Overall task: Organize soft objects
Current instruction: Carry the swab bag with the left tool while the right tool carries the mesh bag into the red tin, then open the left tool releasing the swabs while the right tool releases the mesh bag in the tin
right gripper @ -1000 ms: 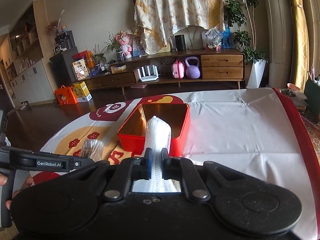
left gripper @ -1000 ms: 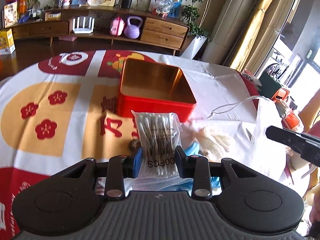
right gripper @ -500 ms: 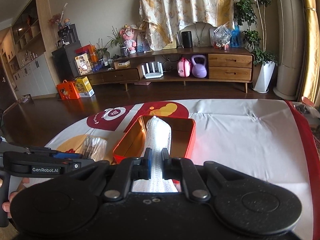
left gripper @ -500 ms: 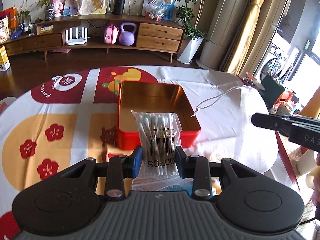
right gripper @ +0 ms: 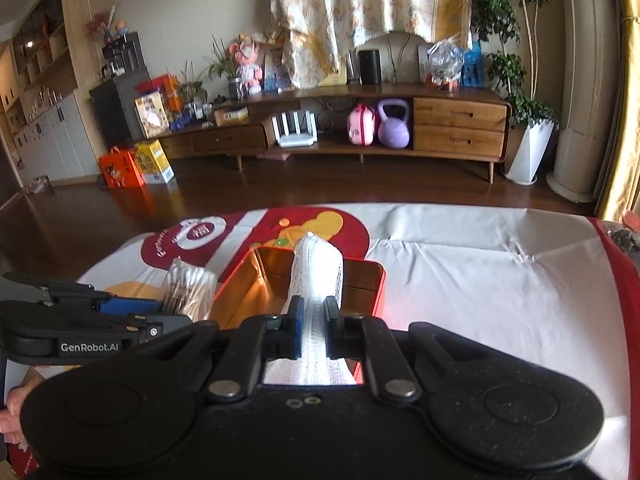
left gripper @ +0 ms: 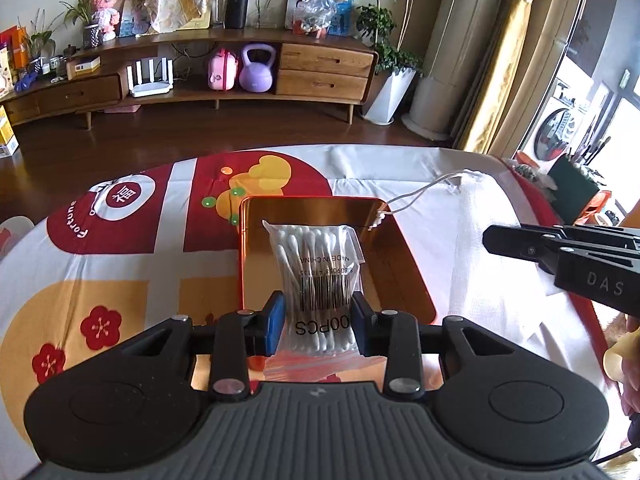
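The room is a living room with a long wooden sideboard (left gripper: 224, 76) at the far wall, and in front of it stands a table (left gripper: 120, 248) covered with a red, white and yellow cloth. On this cloth sits a red tin box (left gripper: 392, 264), open at the top, with a shiny golden inside.

The left gripper (left gripper: 318, 318) is clamped on a clear bag of cotton swabs (left gripper: 316, 264). The two blue pads press the lower part of the bag from both sides, and the rest of the bag sticks out forward from the fingers, over the open box. In the right wrist view the same bag (right gripper: 188, 286) shows just beside the left wall of the box (right gripper: 240, 280).

The right gripper (right gripper: 313, 326) is closed tightly on a white mesh cloth (right gripper: 318, 272). The cloth is pinched narrow between the pads and rises forward from them, above the near part of the box. In the left wrist view a thin white string (left gripper: 420, 192) from this cloth hangs over the far right corner of the box.
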### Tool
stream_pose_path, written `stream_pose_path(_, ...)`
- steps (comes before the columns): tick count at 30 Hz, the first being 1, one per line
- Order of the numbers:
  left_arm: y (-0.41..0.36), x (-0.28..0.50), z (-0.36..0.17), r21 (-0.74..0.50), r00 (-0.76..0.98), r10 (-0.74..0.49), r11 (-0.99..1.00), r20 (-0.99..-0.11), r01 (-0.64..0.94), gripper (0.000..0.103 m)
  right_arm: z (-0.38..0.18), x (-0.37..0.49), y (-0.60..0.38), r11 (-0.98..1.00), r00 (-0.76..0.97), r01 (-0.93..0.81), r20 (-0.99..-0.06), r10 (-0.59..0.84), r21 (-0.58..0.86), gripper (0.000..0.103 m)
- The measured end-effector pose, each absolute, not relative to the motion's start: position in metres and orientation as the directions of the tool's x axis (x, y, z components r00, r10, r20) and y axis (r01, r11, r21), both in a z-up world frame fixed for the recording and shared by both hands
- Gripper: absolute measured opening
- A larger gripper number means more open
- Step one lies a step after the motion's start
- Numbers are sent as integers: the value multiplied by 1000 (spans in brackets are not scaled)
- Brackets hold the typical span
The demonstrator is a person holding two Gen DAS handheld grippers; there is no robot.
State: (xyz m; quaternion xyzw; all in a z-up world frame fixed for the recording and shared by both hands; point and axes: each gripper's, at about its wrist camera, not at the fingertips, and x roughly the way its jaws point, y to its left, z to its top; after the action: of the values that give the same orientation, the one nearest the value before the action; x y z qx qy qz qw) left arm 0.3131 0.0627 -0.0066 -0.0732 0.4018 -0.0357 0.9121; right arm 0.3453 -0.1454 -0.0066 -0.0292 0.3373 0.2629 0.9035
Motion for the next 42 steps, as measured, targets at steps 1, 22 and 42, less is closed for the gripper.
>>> stream_pose_path(1, 63, 318, -9, -161, 671, -123, 987, -731, 5, 34, -9, 350, -143, 860, 629, -495, -632, 453, 124, 11)
stream_pose_path(22, 52, 389, -77, -90, 556, -84, 996, -827, 17, 34, -87, 422, -99, 877, 519, -463, -764, 384, 127, 13)
stream_pose_path(42, 42, 409, -104, -25, 515, -42, 999, -856, 39, 39, -95, 425, -103, 880, 520, -460, -766, 378, 122, 39)
